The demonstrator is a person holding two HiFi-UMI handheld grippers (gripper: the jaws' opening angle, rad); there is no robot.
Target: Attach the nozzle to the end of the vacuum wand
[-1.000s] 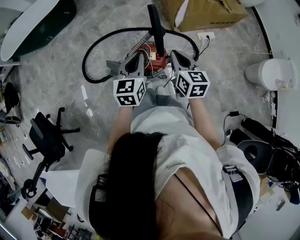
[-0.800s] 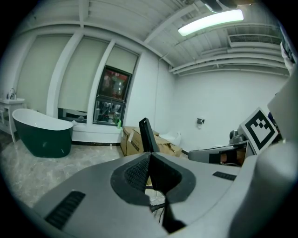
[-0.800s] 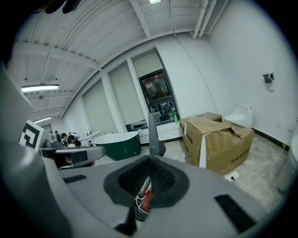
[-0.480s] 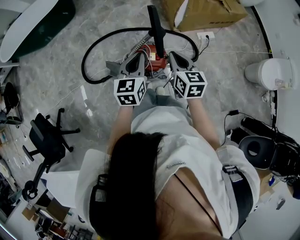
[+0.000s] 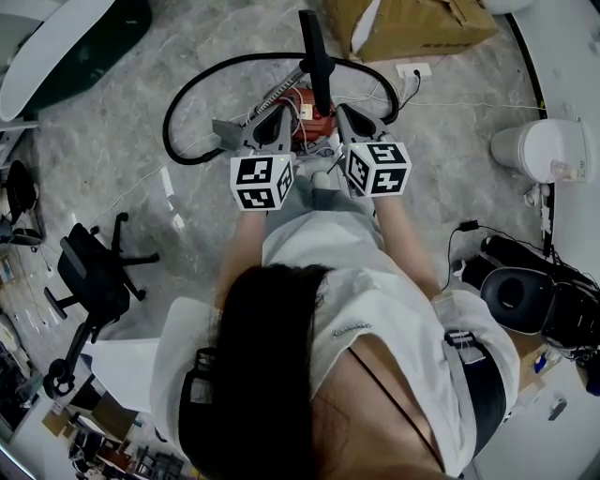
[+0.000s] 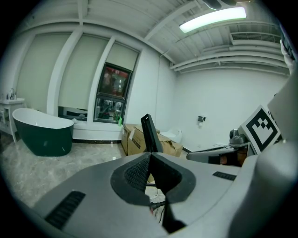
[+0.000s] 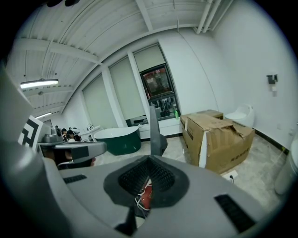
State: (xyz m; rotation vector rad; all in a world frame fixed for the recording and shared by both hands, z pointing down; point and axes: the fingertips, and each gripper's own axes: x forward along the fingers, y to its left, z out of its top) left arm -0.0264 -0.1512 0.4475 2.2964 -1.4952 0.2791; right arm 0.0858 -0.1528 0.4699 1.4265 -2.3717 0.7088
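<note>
In the head view a red vacuum body [image 5: 312,120] sits on the floor ahead of the person, ringed by a black hose [image 5: 192,94]. A black upright bar [image 5: 315,58] rises from it. A silvery tube [image 5: 274,97] slants left down to a grey nozzle-like piece [image 5: 225,134]. My left gripper [image 5: 281,114] and right gripper [image 5: 341,112] hover side by side just over the vacuum, both shut and empty. The left gripper view shows the shut jaws [image 6: 150,156] below the black bar [image 6: 149,134]. In the right gripper view the red body [image 7: 145,195] peeks through under the shut jaws [image 7: 149,160].
A torn cardboard box [image 5: 412,26] lies beyond the vacuum, and a dark green bathtub [image 5: 80,47] stands at the far left. A white toilet [image 5: 542,148] is at the right, an office chair [image 5: 94,277] at the left, and cables and gear [image 5: 525,300] are by the right wall.
</note>
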